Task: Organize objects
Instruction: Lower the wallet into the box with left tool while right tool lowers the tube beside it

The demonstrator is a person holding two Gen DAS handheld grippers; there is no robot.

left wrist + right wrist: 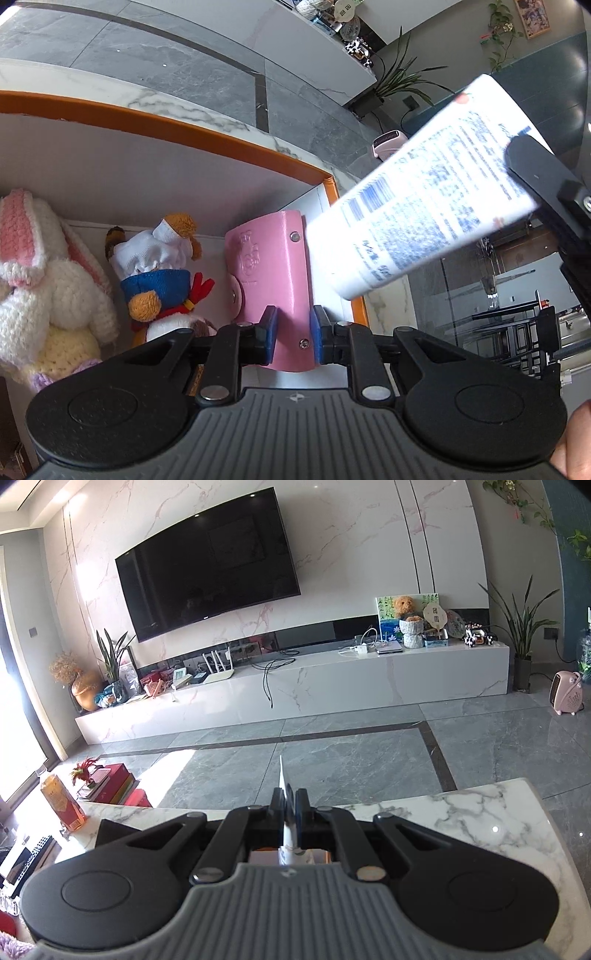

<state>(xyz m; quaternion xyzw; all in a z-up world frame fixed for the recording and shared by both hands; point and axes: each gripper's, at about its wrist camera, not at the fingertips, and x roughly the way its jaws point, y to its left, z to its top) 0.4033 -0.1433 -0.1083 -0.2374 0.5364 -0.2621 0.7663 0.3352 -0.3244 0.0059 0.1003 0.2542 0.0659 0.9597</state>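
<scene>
left claw (pixel 291 341): smooth pink leather case (pixel 271 280); right claw (pixel 290 805): flat tube crimp (pixel 282 782)

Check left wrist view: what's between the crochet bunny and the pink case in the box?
A duck plush in a blue sailor collar lies between the crochet bunny and the pink case; seen in the left wrist view.

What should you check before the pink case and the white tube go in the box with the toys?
1. Left claw pinches pink case: ok.
2. Right claw shut on white tube: ok.
3. Case is over the orange-rimmed box: ok.
4. Free spot under the case: cannot tell.
5. Tube clear of the case: cannot tell, they overlap in the left view.
6. Crochet bunny and duck doll sit aside: ok.
</scene>
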